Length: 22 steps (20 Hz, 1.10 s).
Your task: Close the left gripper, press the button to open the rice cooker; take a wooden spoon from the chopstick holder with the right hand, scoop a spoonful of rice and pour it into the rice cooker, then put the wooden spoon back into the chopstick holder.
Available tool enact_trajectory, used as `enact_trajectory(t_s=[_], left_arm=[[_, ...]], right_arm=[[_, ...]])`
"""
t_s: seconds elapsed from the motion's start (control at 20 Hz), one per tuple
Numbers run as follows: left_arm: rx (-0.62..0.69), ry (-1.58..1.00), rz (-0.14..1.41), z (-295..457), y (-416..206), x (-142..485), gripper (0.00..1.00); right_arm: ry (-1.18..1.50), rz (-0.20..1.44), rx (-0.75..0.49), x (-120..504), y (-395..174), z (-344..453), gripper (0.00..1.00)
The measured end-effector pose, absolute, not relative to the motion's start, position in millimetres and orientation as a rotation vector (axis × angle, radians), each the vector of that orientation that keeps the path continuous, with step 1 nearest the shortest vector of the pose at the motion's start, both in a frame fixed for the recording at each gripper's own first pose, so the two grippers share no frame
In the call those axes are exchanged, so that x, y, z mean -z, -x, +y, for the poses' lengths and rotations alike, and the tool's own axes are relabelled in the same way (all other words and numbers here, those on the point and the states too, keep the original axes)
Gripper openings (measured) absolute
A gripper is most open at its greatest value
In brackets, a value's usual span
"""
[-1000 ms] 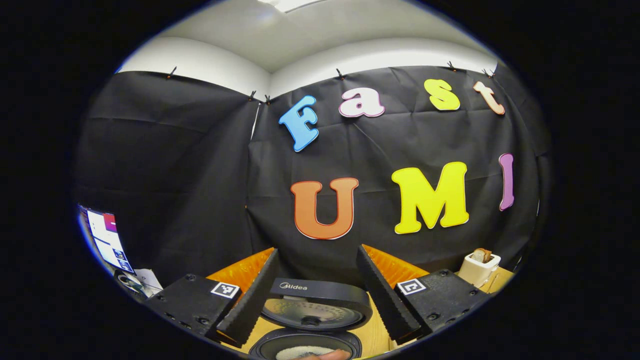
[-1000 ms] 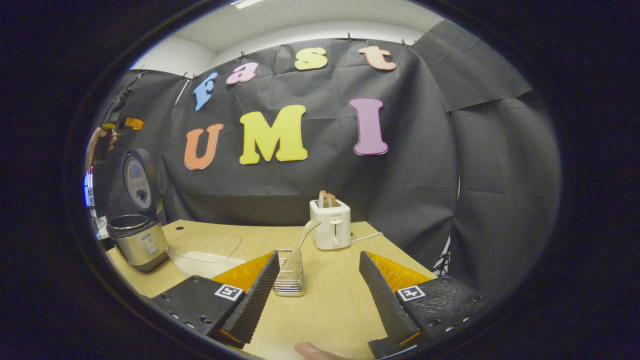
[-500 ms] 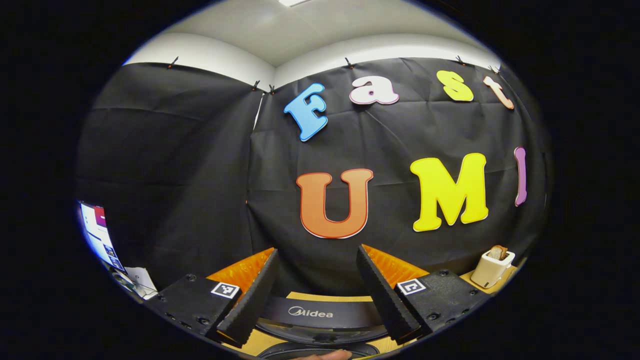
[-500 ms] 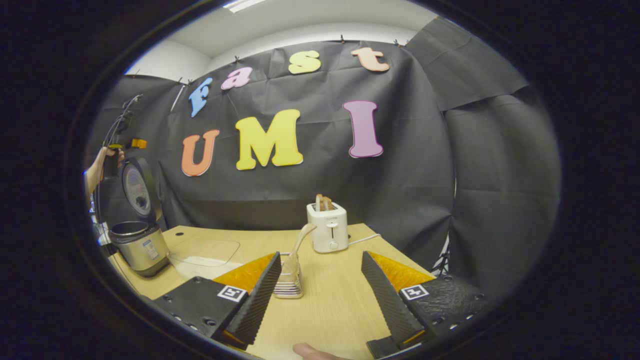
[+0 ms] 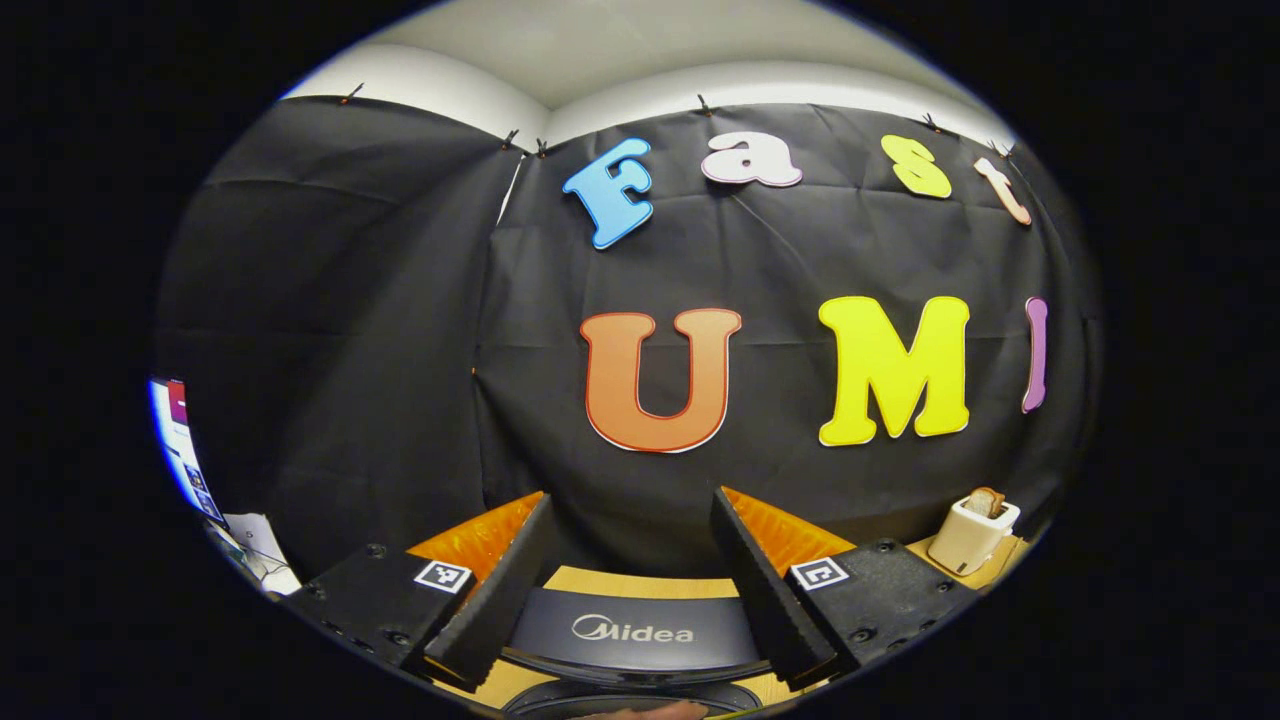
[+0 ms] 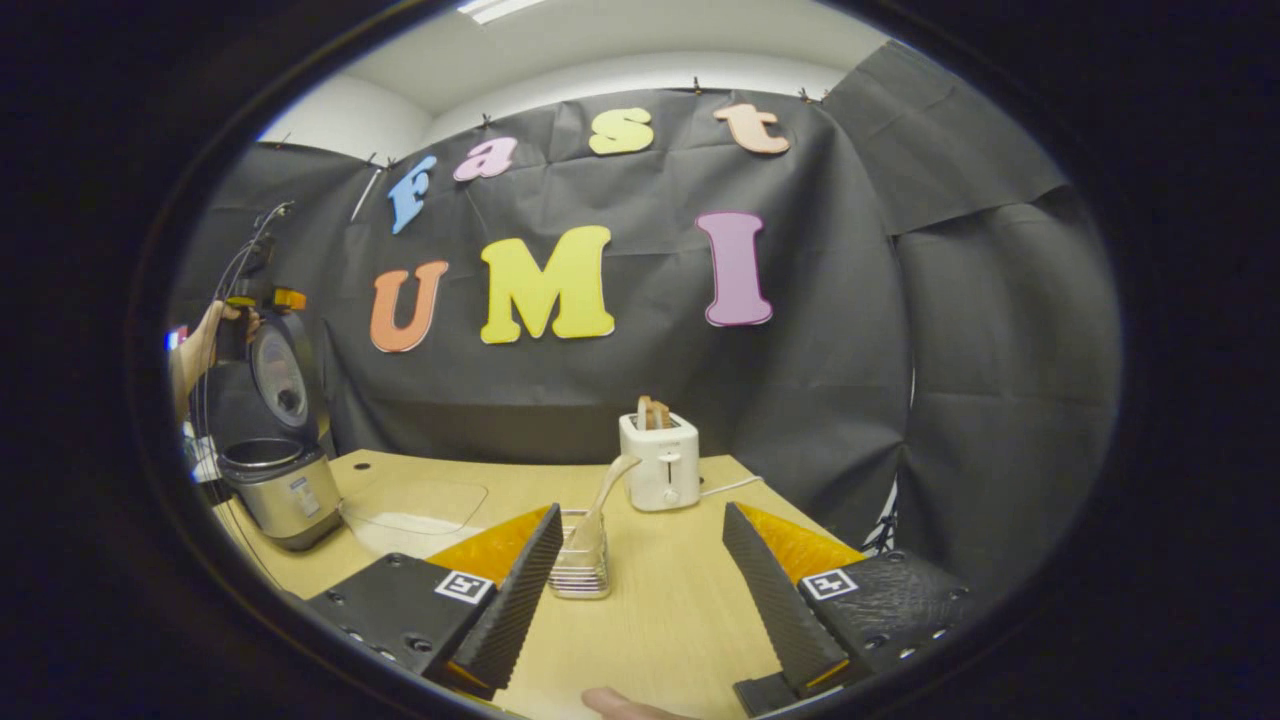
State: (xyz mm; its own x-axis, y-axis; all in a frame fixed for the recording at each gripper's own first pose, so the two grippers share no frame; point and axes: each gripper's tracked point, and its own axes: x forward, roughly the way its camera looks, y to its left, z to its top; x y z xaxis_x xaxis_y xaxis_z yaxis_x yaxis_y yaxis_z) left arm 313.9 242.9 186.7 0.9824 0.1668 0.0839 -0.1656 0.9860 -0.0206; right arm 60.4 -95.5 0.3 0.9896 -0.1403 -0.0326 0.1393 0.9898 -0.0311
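Left tool (image 5: 625, 575) released, empty, raised above the open cooker's (image 6: 270, 470) lid (image 5: 630, 630). Right tool (image 6: 635, 590) released over counter (image 6: 660, 620); spoon (image 6: 605, 495) stands in holder (image 6: 580, 570) near its left finger, toaster (image 6: 660, 460) behind.

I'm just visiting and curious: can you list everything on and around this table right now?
Silver rice cooker: one, dark lid raised, table's left end.
Clear rectangular tray: one, holding white rice, right of the cooker.
Clear chopstick holder: one, mid-table.
Wooden spoon: one, pale, leaning in the holder.
White toaster: one, bread in its slots, table's back.
Wooden table: one, light.
Left tool: open, above the cooker lid.
Right tool: open, short of the holder.
Hand: one, beside the lid.
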Motion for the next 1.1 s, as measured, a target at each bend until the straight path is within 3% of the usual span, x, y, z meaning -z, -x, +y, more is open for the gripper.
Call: enact_trajectory(t_s=[0.05,0.1,0.2,0.25,0.35,0.4,0.5,0.65,0.85,1.1], left_arm=[[-0.166,0.014,-0.083,243.2,-310.2,-186.0,1.0],[-0.165,0.016,-0.081,242.0,-305.9,-184.4,1.0],[-0.165,0.018,-0.081,241.5,-295.2,-180.4,1.0],[-0.164,0.015,-0.082,240.7,-289.0,-178.8,1.0],[-0.163,0.013,-0.082,239.8,-275.9,-174.7,1.0],[-0.163,0.014,-0.081,239.6,-268.4,-171.5,1.0],[-0.162,0.009,-0.083,237.7,-253.6,-165.7,1.0],[-0.161,0.009,-0.079,235.4,-230.9,-151.7,1.0],[-0.154,0.003,-0.054,232.1,-204.6,-129.9,1.0],[-0.114,-0.007,-0.016,226.0,-177.8,-96.4,1.0]], right_arm=[[0.028,0.038,0.138,0.4,-59.8,-94.4,0.96],[0.027,0.035,0.134,-0.4,-57.1,-92.1,0.92],[0.029,0.026,0.132,-3.4,-53.9,-89.7,0.92],[0.033,0.022,0.132,-3.1,-52.5,-87.8,0.96],[0.038,0.015,0.127,-5.8,-50.2,-83.3,0.92],[0.04,0.012,0.122,-6.8,-48.6,-80.8,1.0],[0.044,0.004,0.115,-9.5,-44.5,-78.5,0.92],[0.048,-0.001,0.113,-10.6,-41.6,-76.0,0.92],[0.042,-0.002,0.106,-11.6,-39.6,-73.0,1.0],[0.051,-0.007,0.111,-14.1,-37.5,-75.0,0.92]])
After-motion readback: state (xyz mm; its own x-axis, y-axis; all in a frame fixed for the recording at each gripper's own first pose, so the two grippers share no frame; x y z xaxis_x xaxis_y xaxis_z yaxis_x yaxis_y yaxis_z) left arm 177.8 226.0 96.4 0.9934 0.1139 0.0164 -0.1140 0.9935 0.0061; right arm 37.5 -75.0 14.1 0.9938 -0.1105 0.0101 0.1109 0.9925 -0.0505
